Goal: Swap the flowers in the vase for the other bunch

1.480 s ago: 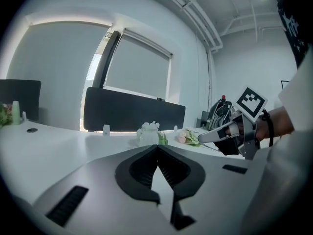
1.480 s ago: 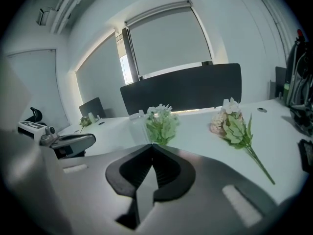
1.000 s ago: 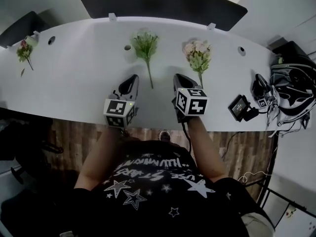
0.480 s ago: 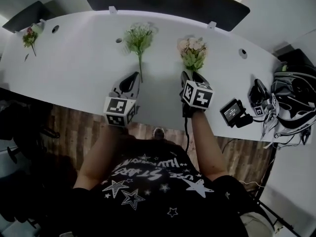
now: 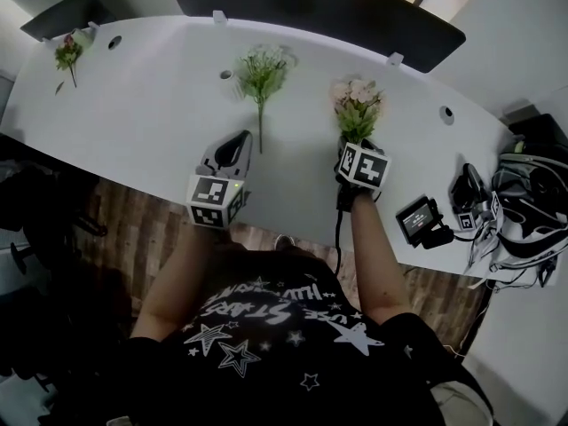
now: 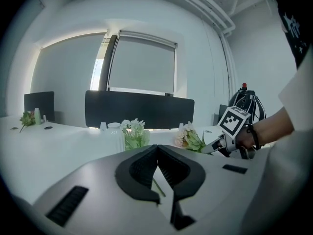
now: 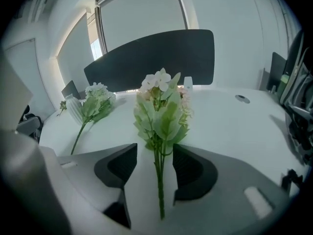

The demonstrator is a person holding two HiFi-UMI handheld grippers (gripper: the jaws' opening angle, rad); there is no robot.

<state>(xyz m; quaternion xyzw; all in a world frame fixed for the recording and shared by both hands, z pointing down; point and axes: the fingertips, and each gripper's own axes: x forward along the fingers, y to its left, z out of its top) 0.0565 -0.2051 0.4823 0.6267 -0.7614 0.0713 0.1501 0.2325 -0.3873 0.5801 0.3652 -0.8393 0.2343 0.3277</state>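
Observation:
Two loose bunches lie on the white table (image 5: 142,114). The green-and-white bunch (image 5: 260,74) lies beside a ribbed white vase (image 7: 74,109), also seen in the left gripper view (image 6: 113,135). The pink-and-white bunch (image 5: 357,105) lies to the right. My right gripper (image 5: 351,145) is down at this bunch's stem (image 7: 159,180); its jaws are opening, and the stem runs between them without touching either pad. My left gripper (image 5: 238,140) is shut and empty, hovering near the table's front edge, just short of the green bunch's stem end.
A small reddish bunch (image 5: 67,53) lies at the far left corner. A long black panel (image 5: 311,7) stands behind the table. A small black device (image 5: 422,218), cables and a black bag (image 5: 532,193) crowd the right end.
My right gripper has moved forward and down to the pink bunch's stem, and its jaws have gone from shut to wide apart. The left gripper has barely shifted.

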